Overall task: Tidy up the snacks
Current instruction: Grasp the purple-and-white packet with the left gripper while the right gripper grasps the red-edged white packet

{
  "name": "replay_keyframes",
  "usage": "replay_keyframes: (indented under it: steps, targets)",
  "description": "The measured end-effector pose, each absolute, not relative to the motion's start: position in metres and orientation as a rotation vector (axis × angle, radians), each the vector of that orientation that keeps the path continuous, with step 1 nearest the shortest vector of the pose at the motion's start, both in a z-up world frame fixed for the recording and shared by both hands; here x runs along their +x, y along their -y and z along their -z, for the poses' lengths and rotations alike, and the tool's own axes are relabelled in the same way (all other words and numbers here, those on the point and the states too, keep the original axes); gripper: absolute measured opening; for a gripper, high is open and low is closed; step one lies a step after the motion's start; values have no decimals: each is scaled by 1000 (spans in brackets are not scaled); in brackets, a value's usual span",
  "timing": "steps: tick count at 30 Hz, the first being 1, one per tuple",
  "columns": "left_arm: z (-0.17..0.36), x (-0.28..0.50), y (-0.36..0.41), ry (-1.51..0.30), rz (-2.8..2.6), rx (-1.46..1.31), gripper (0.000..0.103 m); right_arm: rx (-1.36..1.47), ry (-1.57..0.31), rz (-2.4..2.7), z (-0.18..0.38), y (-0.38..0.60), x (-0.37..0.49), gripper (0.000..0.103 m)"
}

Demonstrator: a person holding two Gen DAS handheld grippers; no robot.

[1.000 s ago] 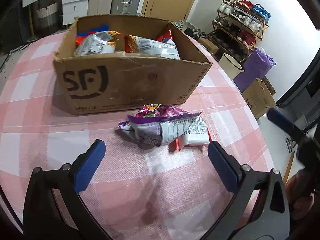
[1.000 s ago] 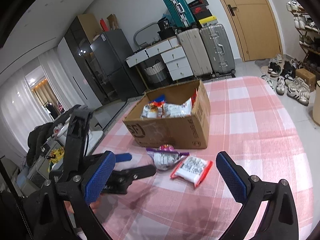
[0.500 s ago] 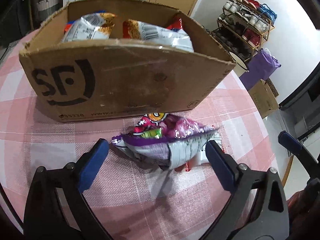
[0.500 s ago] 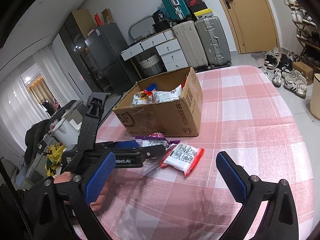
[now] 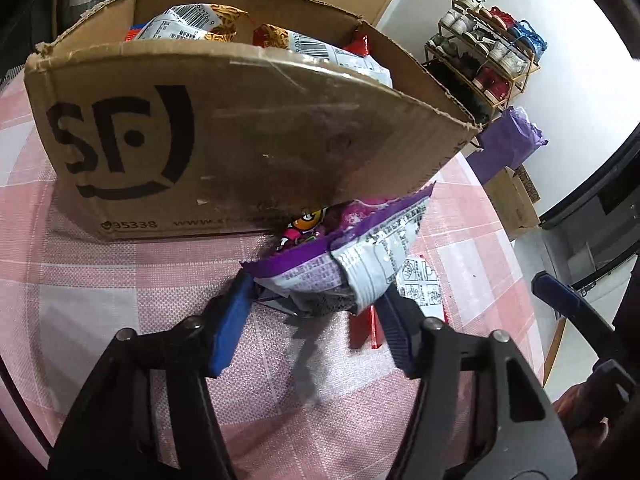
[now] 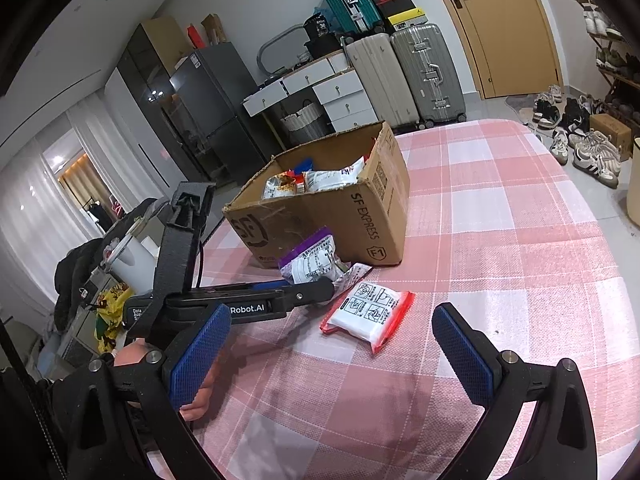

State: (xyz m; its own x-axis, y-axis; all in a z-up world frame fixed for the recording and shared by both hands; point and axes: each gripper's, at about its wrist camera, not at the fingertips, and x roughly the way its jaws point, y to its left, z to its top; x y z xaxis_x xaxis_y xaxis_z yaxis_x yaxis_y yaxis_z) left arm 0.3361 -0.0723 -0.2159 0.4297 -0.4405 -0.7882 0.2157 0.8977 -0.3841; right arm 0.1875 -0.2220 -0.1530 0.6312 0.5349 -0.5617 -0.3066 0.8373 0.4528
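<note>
A pink checked table (image 6: 500, 240) was seen w/ an open cardboard box (image 6: 320, 216) of snack packs. Just in front, a purple snack bag (image 5: 344, 264) was clamped by the left gripper (image 5: 316, 312) (jaws narrowed on it). A red-edged white packet (image 6: 368, 314) lay nearby. The right gripper (image 6: 332, 352) was held wide, nothing betw. its pads.

Left wrist view low, close against cardboard box (image 5: 224, 136), right wrist view farther back, both sharing box and checked tablecloth (image 6: 500, 248)

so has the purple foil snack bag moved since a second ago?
Yes. The purple foil snack bag, pinched by the left gripper, is lifted off the checked tablecloth, up against the cardboard box; the red-edged white packet stays put.
</note>
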Motion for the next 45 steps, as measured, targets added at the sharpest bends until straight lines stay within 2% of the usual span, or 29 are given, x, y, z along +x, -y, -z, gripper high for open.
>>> replay_keyframes:
  steps: [3,10,29,45]
  targets:
    - [216,340,72,-1046,422,-264,46,330,-748,-497,155,220,188,102]
    - [216,344,68,-1054,428,-294,43,333,-748,-500,156,218,187,102]
    - [196,301,50,-999,398,-270,43,331,-751,-486,158,213,183,102]
    - [185,265,4,-953,391,-281,43,284,-869,-421,189,200,216,102]
